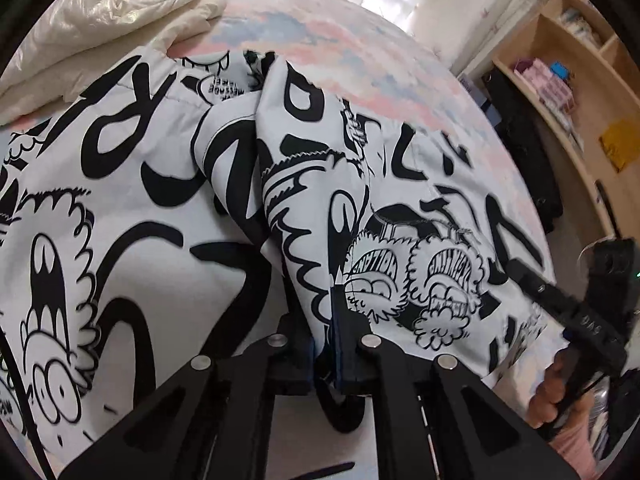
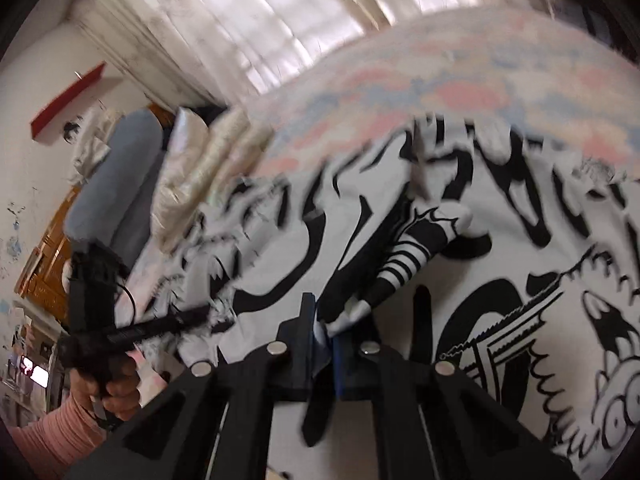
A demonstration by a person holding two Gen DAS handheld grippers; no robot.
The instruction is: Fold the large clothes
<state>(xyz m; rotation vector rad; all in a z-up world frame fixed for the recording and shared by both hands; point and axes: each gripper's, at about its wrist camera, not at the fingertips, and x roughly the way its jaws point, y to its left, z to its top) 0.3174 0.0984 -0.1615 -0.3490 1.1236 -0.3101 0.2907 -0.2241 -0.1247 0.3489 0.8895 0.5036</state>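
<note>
Left wrist view: The left gripper (image 1: 326, 320) pointed steeply down at the bed (image 1: 360, 52), its jaws pressed together on a raised fold of the printed garment (image 1: 152, 184). The garment, white with heavy black cartoon lettering and faces, lay spread across the pastel pink-and-blue bed cover and filled most of the frame. A ridge of cloth ran from the jaws up the middle of the view. A cream quilted bundle (image 1: 112, 20) sat at the far left corner of the bed, its near edge just beside the garment. A wooden shelf unit (image 1: 568, 92) stood to the right, beyond the bed edge. At the lower right, the right gripper (image 1: 576, 304) appeared from the side, held in a hand (image 1: 556, 392) with a pink sleeve; its tips were at the garment's right edge, and their state could not be read from this angle.

Right wrist view: The frame was motion-blurred. The right gripper (image 2: 326, 332) had its jaws closed on a thin pinch of the garment (image 2: 500, 240), white cloth showing between the blue pads (image 2: 340, 360). The garment extended right and away over the bed cover (image 2: 440, 80). At the left, the left gripper (image 2: 160, 328) was seen side-on, gripped by a hand (image 2: 116, 392) in a pink sleeve, its tip at the garment's left edge. Curtains (image 2: 280, 20) hung behind the bed.
</note>
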